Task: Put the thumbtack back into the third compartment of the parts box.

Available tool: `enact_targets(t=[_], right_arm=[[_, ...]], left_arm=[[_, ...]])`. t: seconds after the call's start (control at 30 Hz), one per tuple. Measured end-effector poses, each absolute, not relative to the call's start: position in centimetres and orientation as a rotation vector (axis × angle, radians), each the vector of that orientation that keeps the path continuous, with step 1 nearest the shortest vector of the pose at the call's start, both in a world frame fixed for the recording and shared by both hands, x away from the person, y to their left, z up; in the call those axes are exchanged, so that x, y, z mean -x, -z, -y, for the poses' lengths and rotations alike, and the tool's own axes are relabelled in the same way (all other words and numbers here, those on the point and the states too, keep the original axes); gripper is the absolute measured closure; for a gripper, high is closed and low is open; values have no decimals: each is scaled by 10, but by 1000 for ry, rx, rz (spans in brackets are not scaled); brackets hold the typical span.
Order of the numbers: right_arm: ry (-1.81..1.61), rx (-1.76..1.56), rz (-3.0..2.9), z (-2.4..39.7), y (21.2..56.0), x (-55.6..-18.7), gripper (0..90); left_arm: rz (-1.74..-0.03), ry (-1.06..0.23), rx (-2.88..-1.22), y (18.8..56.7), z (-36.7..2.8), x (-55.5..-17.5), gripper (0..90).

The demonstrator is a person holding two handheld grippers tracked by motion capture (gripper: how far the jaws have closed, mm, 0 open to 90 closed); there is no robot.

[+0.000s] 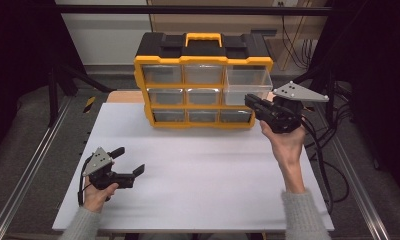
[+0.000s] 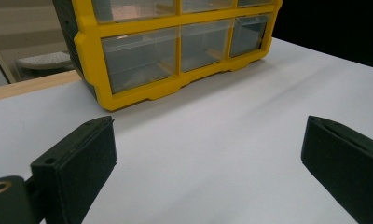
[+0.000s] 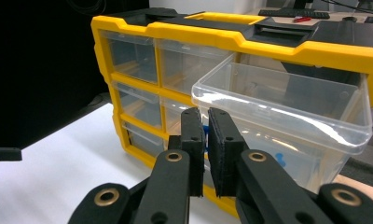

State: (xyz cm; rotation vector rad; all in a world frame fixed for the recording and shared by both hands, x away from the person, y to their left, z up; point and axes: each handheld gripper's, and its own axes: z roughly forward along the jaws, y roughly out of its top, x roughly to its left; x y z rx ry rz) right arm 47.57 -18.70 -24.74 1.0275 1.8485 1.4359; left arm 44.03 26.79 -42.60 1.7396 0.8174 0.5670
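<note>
A yellow and black drawer organiser (image 1: pixel 203 65) (image 3: pixel 268 44) (image 2: pixel 175 88) stands at the back of the white table (image 1: pixel 198 175). Its top right clear drawer (image 1: pixel 248 85) (image 3: pixel 278 98) is pulled out. My right gripper (image 1: pixel 249 100) (image 3: pixel 204 114) is raised just in front of that drawer, below its rim. Its jaws are pressed close together, and a small blue piece (image 3: pixel 204 133) shows between the pads. A blurred blue spot (image 3: pixel 280 158) shows through the drawer's wall. My left gripper (image 1: pixel 129 161) (image 2: pixel 208 140) rests low near the table's front left, open, with nothing between its jaws.
Metal rails (image 1: pixel 33 165) run along both sides of the table. Black cables (image 1: pixel 328 165) hang off its right edge. A wooden strip (image 1: pixel 123 96) lies behind the white top on the left. Bare white surface spreads between the two hands.
</note>
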Motion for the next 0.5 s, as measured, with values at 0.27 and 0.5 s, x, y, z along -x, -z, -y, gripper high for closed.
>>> enact_targets(t=[0.27,0.5], right_arm=[[-1431,-1033,-1838,190,244,-482,857],[-1415,-1046,-1823,190,237,-490,857]], left_arm=[[-818,-567,-1742,426,-268,-440,27],[-819,-566,-1742,426,-268,-441,26]])
